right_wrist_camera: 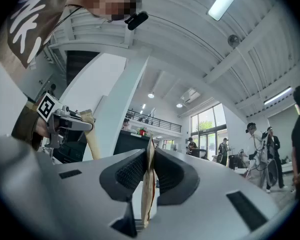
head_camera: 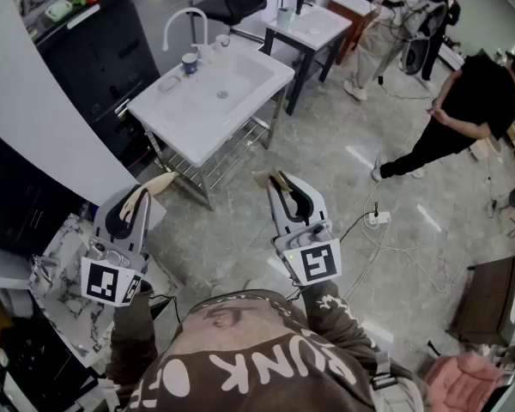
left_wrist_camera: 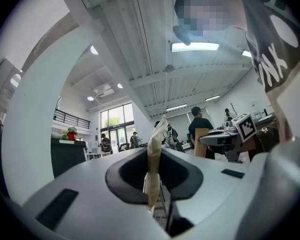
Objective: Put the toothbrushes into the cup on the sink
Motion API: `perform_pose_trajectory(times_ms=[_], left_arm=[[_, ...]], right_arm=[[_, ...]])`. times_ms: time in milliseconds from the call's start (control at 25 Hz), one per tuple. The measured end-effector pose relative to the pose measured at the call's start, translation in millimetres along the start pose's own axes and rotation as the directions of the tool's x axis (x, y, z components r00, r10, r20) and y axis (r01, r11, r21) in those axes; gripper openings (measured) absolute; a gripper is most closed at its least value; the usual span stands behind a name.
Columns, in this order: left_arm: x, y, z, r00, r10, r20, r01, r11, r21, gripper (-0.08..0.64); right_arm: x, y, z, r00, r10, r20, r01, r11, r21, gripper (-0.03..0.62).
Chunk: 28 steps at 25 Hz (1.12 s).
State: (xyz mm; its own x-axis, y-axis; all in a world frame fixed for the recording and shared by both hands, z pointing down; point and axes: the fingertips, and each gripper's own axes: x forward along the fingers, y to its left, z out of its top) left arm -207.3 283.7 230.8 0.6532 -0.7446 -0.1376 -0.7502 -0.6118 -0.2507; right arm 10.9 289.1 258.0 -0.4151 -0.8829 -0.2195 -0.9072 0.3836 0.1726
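Two claws hang side by side above the grey floor (head_camera: 326, 144), well apart from the sink (head_camera: 167, 114), which stands at about eleven o'clock from the person in the head view. The left claw (head_camera: 157, 181) has its tape-wrapped jaws pressed flat together with nothing between them. The right claw (head_camera: 275, 178) is closed just as tightly and is also empty.

The cup (head_camera: 189, 62), small and dark, stands on the sink's rim just beside the foot of the white faucet (head_camera: 184, 20), at roughly ten o'clock of the bowl. The toothbrushes cannot be picked out at this range. A pale oval thing (head_camera: 169, 83) lies on the rim at about seven o'clock of the cup, and I cannot tell what it is.

By my judgement the task has not begun, since both claws must first reach the sink and open. A toothbrush should be light, stiff and slender, with a smooth handle that may slip or roll on wet porcelain. The best hold is probably across the middle of the handle, clear of the bristles, with only gentle pressure. It can then be tipped upright and lowered handle-first into the cup, which could topple if knocked.
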Motion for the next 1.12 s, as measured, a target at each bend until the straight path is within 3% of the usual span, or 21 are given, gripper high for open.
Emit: perform_pose_trajectory(times_ms=[760,1120], left_arm=[[10.3,-5.6,-3.6,1.000,-0.008,-0.012,0.008,1.000,0.001,0.048],[46.3,-27.7,-0.4,1.000,-0.013,-0.019,0.013,1.000,0.018,0.048]], right_arm=[[0.5,-9.1,-3.6,1.000,0.003,0.012,-0.004,0.999,0.033,0.061],[-3.4,-43.3,-10.1,0.999,0.018,0.032,-0.020,0.998,0.054,0.061]])
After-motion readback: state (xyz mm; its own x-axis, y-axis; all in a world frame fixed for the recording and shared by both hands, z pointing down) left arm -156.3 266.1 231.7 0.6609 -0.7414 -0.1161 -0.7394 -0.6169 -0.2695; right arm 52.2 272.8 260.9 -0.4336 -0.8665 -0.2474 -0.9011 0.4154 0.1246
